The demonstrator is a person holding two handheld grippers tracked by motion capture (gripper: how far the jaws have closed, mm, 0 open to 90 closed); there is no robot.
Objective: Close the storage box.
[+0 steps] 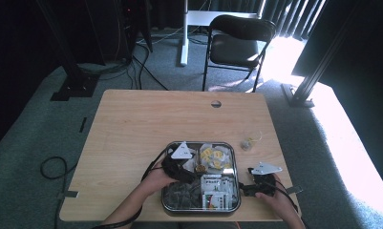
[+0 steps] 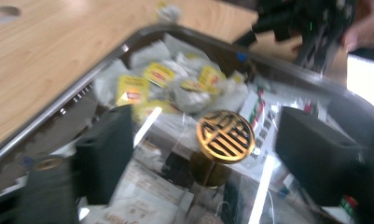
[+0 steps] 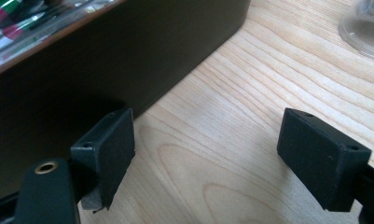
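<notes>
Gold-lidded jar (image 2: 225,136) in the metal tray (image 1: 237,191), between the left gripper's (image 2: 198,154) spread jaws.

Jar stands upright among sachets, long axis vertical, round lid with cut-out emblem facing up; yellow-tagged tea bags (image 2: 175,81) lie just behind it. Left jaws stand wide either side of the lid, pads apart from it (view blurred). Right gripper (image 3: 205,158) rests on the wooden table (image 3: 250,93) beside the tray's outer wall, jaws wide, holding nothing. Judged step: lining up on the jar, not yet gripped. Next move calls for centring the jaws on the lid or body, then closing squarely and lifting straight up clear of the sachets.
</notes>
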